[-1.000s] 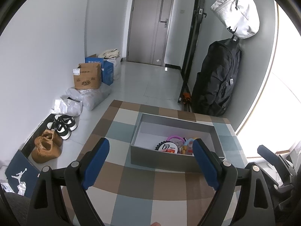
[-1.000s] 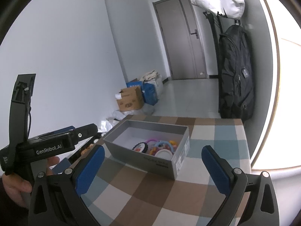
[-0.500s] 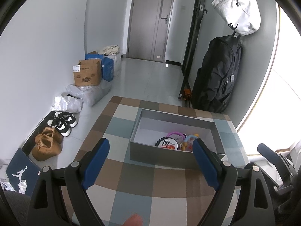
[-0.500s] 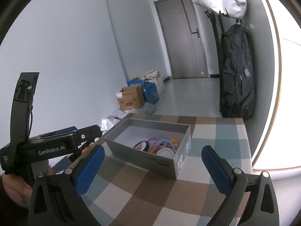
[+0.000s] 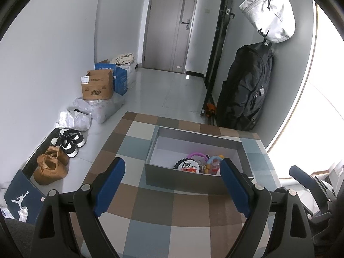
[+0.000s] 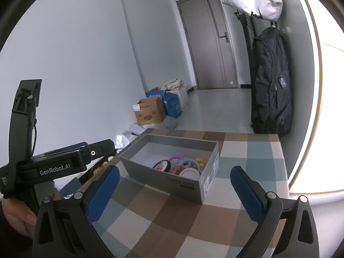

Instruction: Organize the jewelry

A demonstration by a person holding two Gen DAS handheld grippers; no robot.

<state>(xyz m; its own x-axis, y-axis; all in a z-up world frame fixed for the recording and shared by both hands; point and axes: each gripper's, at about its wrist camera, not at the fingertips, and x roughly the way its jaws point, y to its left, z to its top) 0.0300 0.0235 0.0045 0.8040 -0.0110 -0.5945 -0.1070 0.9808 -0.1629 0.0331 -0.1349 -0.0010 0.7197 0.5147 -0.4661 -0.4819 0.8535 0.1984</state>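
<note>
Both claws, the left claw [image 5: 172, 185] and the right claw [image 6: 175, 190], hang spread and empty before the grey cardboard box [image 5: 178, 177] on the checkered desk [image 5: 150, 221], so it seems best to lower one slowly onto a single piece of the colourful jewelry [image 6: 182, 165] heaped in its near right corner.

fingers [image 5: 109, 185]: we see blue pads on black arms with silver screws
left gripper [image 6: 53, 165]: black body, white letters "GenRobot.AI", thin black cable
</note>
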